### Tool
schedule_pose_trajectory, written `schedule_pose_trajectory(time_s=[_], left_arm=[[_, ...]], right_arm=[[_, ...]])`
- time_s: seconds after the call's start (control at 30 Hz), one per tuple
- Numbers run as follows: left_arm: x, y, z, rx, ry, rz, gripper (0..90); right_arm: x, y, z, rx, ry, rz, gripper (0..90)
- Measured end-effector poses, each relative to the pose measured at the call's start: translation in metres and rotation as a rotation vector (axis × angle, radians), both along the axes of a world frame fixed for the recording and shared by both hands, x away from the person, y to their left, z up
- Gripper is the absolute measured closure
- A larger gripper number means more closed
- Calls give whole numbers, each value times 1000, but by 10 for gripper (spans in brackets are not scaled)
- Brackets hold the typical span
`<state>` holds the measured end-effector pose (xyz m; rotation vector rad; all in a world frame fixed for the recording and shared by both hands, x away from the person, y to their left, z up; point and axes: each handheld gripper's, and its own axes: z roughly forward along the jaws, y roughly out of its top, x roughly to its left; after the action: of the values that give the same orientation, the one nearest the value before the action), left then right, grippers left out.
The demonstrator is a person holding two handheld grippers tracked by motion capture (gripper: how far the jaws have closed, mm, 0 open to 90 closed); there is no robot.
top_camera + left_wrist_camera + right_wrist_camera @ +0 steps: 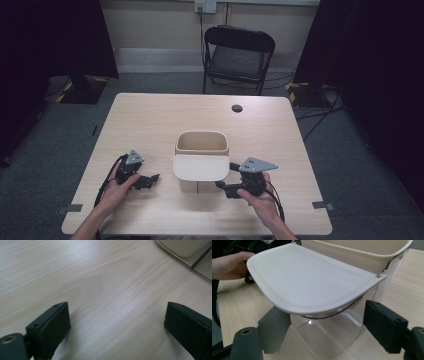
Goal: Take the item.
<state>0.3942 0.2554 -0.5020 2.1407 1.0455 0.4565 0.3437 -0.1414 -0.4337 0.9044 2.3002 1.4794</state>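
Overhead and gripper-mounted views of a two-handed set-up at a pale wooden table (150, 120). A cream container (202, 142) with a clear lower body stands near the middle of the table, slightly toward the near edge; its flat cream lid (201, 168) juts out level from the rim toward the person, seemingly hinged at a metal wire on the rim, leaving the cavity open from above. The right gripper (226, 189) lies low at the near right of the container, held in the person's right hand (257, 200); in the right gripper view its jaws stand wide on either side of the clear body (329, 336), beneath the overhanging lid (312, 287), with no pad pressing on the wall; this placement probably readies a grasp on the body or a push up under the lid. The left gripper (150, 180) rests on the table at the near left, well apart from the container, in the left hand (117, 187); its jaws are also wide with bare wood between them, and a corner of the container (185, 247) appears at the far right of its view; it is likely kept in reserve to steady the container. A black folding chair (239, 57) stands beyond the far edge; a round cable hole (237, 108) marks the far part of the table.
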Motion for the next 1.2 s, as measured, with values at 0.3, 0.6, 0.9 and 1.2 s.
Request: schedule_pose_trajectory(time_s=[0.3,0.6,0.9,1.2], left_arm=[[0,0,0,1,0,1,60],[0,0,0,0,0,1,60],[0,0,0,1,0,1,60],[0,0,0,1,0,1,60]], right_arm=[[0,1,3,-3,-13,0,204],[2,3,6,9,-23,-8,183],[2,4,9,13,-31,-11,184],[3,5,10,12,-27,-16,182]])
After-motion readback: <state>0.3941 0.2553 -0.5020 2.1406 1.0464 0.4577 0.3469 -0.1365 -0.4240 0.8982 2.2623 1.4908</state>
